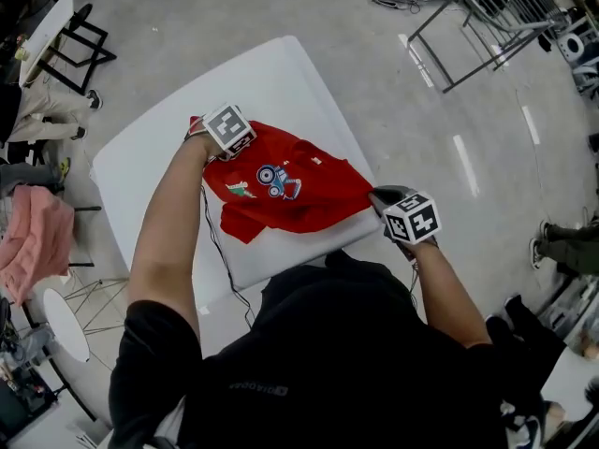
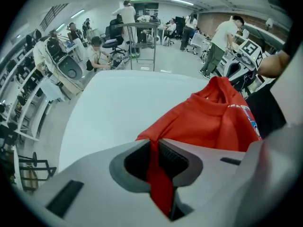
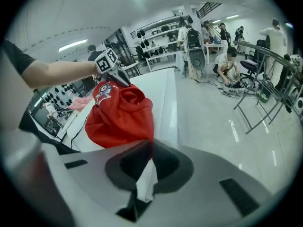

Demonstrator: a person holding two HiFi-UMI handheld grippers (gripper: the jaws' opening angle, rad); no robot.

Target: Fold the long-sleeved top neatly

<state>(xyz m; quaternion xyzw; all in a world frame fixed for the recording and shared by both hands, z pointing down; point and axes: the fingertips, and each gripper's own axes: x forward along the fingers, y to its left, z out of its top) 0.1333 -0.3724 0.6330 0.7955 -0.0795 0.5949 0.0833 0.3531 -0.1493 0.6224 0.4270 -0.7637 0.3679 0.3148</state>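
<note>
A red long-sleeved top (image 1: 290, 190) with a cartoon print lies crumpled on the white table (image 1: 262, 73). My left gripper (image 1: 208, 143) is at the top's far left corner, pointing steeply down. In the left gripper view a strip of the red top (image 2: 213, 122) runs between the jaws of the left gripper (image 2: 158, 174), which is shut on it. My right gripper (image 1: 382, 199) is at the table's right edge. In the right gripper view the right gripper (image 3: 144, 174) is shut on an edge of the red top (image 3: 118, 119), with a white label showing between the jaws.
A black cable (image 1: 217, 241) trails over the table's near edge. A metal frame (image 1: 487, 17) stands on the floor at the far right, and a pink cloth (image 1: 33, 232) hangs at the left. Several people work at benches behind the table (image 2: 118, 108).
</note>
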